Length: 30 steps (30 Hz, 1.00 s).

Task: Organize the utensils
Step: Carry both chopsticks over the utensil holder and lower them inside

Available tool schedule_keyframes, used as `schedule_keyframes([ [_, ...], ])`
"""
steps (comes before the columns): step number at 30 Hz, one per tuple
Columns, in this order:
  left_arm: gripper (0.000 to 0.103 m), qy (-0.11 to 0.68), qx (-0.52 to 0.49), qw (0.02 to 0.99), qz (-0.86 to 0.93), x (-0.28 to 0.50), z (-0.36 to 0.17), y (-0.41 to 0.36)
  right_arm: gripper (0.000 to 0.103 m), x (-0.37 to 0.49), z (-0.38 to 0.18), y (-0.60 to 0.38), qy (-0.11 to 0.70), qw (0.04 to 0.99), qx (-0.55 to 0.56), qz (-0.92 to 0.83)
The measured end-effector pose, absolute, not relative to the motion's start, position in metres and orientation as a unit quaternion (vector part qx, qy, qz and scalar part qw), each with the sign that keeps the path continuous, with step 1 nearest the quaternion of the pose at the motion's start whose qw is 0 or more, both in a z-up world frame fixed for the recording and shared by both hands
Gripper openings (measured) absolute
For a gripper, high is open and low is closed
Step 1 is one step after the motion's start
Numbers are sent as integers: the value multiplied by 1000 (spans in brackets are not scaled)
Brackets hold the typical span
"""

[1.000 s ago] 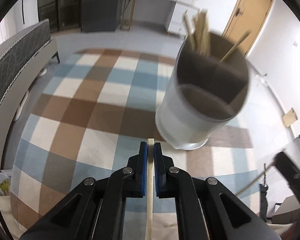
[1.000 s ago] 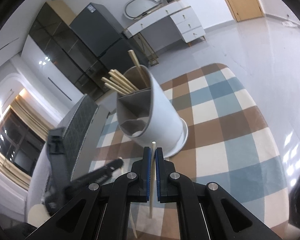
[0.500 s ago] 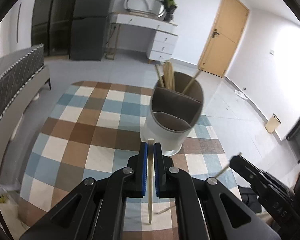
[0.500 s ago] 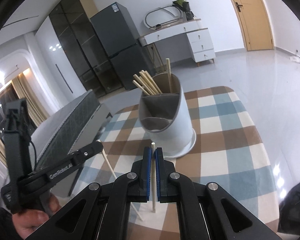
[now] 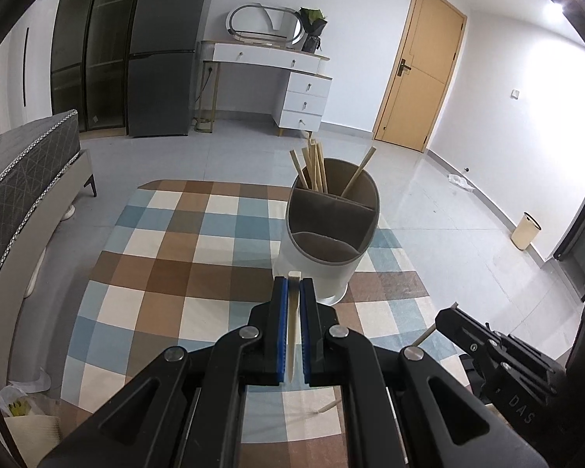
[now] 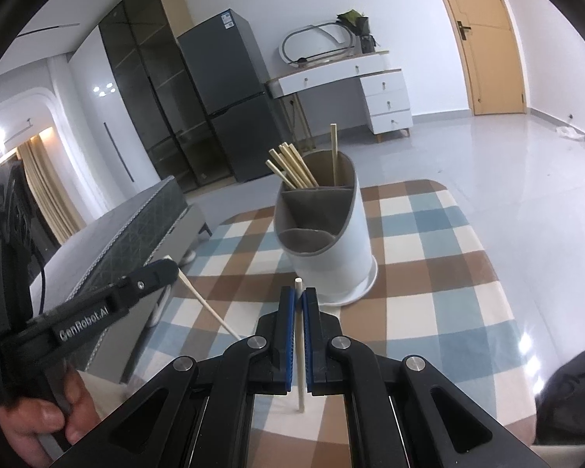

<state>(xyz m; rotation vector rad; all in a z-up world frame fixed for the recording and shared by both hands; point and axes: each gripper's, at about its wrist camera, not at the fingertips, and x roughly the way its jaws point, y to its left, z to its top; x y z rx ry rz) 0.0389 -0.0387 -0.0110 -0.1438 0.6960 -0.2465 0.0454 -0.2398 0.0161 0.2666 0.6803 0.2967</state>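
Left wrist — utensil holder (image 5: 323, 241) farther, sharper.

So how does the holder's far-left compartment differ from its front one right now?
In the white utensil holder, the far-left compartment holds a bunch of wooden chopsticks leaning out over the rim; the front compartment shows nothing sticking up. The far-left one sits higher; the front one is lower. Both share the same grey-brown lining.

Chopsticks (image 5: 315, 167) in holder (image 5: 323, 269) on tablecloth (image 5: 167, 273)
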Motion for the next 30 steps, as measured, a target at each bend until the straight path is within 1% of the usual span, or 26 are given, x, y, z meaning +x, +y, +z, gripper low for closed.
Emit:
schedule_keyframes([
  [4, 1, 336, -69, 931, -129, 41, 2, -40, 3, 45, 26, -244, 319, 928, 132, 142],
  [9, 1, 350, -114, 920, -135, 54, 25, -34, 4, 51, 46, -252, 296, 935, 138, 135],
  [15, 1, 317, -133, 927, -150, 71, 72, -39, 3, 74, 80, -263, 267, 946, 124, 133],
  [21, 1, 280, -145, 937, -151, 99, 111, -42, 3, 107, 125, -272, 236, 957, 98, 139],
  [25, 1, 264, -153, 940, -155, 124, 124, -45, 3, 135, 151, -270, 220, 962, 73, 146],
  [30, 1, 256, -149, 942, -158, 155, 122, -49, 3, 169, 163, -261, 207, 965, 46, 154],
])
